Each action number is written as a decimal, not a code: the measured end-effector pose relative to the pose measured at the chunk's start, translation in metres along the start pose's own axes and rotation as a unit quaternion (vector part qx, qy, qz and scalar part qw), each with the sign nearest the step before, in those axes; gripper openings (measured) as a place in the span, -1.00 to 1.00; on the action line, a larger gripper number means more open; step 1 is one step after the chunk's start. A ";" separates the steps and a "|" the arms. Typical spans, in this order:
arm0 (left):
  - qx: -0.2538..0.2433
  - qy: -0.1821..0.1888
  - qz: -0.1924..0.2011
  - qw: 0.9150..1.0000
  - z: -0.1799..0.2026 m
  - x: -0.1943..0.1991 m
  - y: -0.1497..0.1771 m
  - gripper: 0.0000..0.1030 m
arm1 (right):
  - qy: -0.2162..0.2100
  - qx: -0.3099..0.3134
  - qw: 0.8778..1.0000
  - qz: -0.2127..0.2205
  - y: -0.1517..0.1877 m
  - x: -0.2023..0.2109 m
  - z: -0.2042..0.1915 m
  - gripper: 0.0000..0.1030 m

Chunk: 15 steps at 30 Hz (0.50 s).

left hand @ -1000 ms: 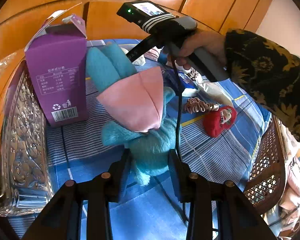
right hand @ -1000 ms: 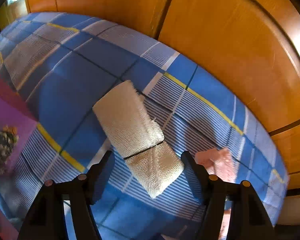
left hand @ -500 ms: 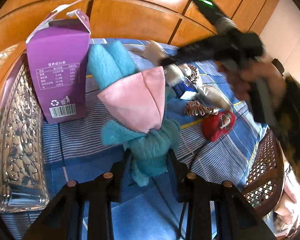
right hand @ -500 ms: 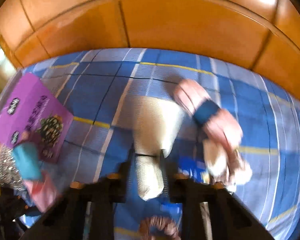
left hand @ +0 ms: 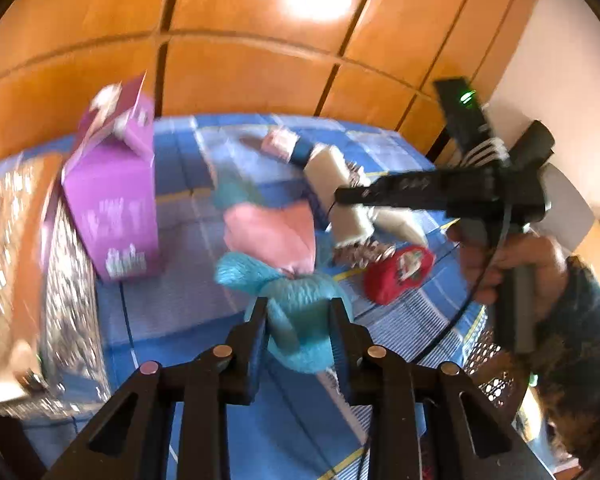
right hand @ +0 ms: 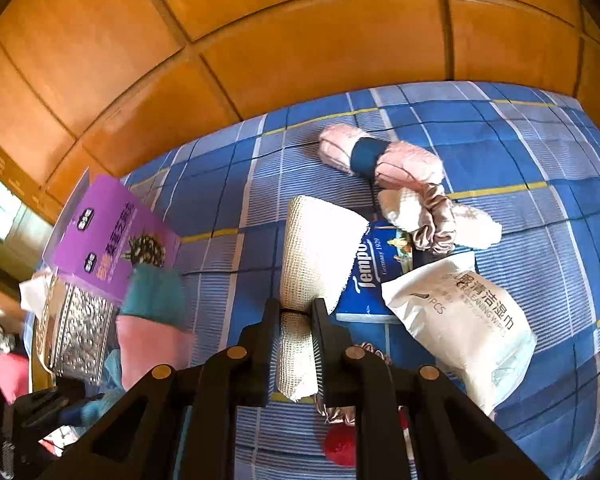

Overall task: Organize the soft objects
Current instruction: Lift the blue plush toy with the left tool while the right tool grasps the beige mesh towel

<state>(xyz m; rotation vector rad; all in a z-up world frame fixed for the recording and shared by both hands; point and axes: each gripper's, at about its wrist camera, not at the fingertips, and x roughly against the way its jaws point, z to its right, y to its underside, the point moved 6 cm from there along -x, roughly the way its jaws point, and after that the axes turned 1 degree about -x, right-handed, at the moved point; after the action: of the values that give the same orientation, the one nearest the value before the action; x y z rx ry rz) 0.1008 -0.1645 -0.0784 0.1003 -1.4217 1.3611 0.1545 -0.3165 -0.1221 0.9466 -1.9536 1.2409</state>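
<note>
My left gripper (left hand: 300, 322) is shut on a teal plush toy (left hand: 300, 300) with a pink front (left hand: 272, 236) and holds it over the blue checked cloth (left hand: 172, 312). My right gripper (right hand: 296, 320) is shut on a cream woven cloth roll (right hand: 312, 240) and holds it lifted above the cloth (right hand: 520, 152). The roll also shows in the left wrist view (left hand: 340, 196), pinched by the right gripper (left hand: 340, 196). The plush shows at the lower left of the right wrist view (right hand: 152, 292).
A purple carton (left hand: 116, 200) stands beside a silver embossed box (left hand: 64, 300) at the left. On the cloth lie a pink rolled bundle (right hand: 380, 156), a scrunchie (right hand: 436, 220), a Tempo tissue pack (right hand: 372, 272), a white wipes pack (right hand: 468, 320) and a red pouch (left hand: 400, 272).
My right gripper shut on the cream roll, lifted it and drew back to the right. My left gripper has raised and pulled back the plush.
</note>
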 end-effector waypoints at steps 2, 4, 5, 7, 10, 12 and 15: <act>-0.012 0.000 0.013 1.000 0.005 0.008 -0.015 -0.51 | 0.003 -0.014 1.000 0.000 0.000 -0.003 0.004 -0.73; -0.023 0.001 0.028 0.999 0.011 0.014 -0.034 -0.66 | 0.005 -0.021 1.000 0.001 -0.001 -0.004 0.007 -0.73; -0.026 0.002 0.033 0.999 0.013 0.016 -0.041 -0.93 | 0.004 -0.024 1.000 0.002 -0.002 -0.004 0.008 -0.73; -0.033 0.004 0.041 0.999 0.015 0.020 -0.061 -0.94 | 0.004 -0.028 1.000 -0.002 0.000 -0.005 0.010 -0.73; -0.044 0.010 0.031 0.999 0.018 0.018 -0.072 -0.94 | 0.003 -0.031 0.999 -0.010 0.002 -0.008 0.012 -0.73; -0.037 0.024 0.020 0.999 0.019 0.017 -0.068 -0.93 | 0.002 -0.033 0.999 -0.009 0.002 -0.008 0.012 -0.73; -0.041 0.035 -0.010 0.998 0.021 0.012 -0.045 -0.90 | 0.000 -0.035 0.999 -0.010 0.002 -0.008 0.012 -0.72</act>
<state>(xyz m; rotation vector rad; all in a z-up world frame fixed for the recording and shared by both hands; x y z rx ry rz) 0.1142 -0.1875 -0.0350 0.0133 -1.4126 1.2760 0.1556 -0.3254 -0.1339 0.9296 -1.9699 1.1543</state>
